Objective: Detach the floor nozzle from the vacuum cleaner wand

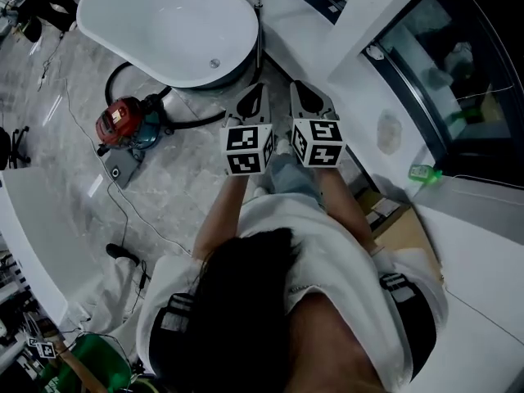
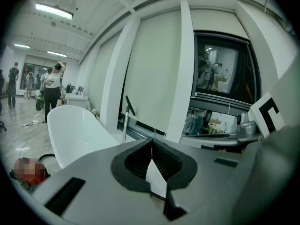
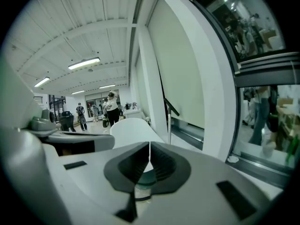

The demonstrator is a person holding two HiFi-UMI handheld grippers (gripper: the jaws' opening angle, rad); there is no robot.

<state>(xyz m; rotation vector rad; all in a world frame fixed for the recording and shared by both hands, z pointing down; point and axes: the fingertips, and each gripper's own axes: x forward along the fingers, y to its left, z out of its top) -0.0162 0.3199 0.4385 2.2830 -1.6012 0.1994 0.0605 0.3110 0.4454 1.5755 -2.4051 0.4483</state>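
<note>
So, left gripper: jaws were closed tip to tip with nothing between them, seen plainly in the left gripper view.
Right gripper: jaws were likewise pressed together and empty.
Placing: both grippers were held out side by side in front of the person, above the floor, pointing toward the end of the bathtub.
Wand: it stood upright at the tub's end, close to the window wall, a thin metal tube with a black handle on top.
Floor nozzle: it could not be picked out; the wand's lower end was hidden behind the left gripper in the head view.
Vacuum canister: red, it sat on the floor beside the tub, well apart from both grippers.
Hose: black, it curved from the canister round the tub's base.
</note>
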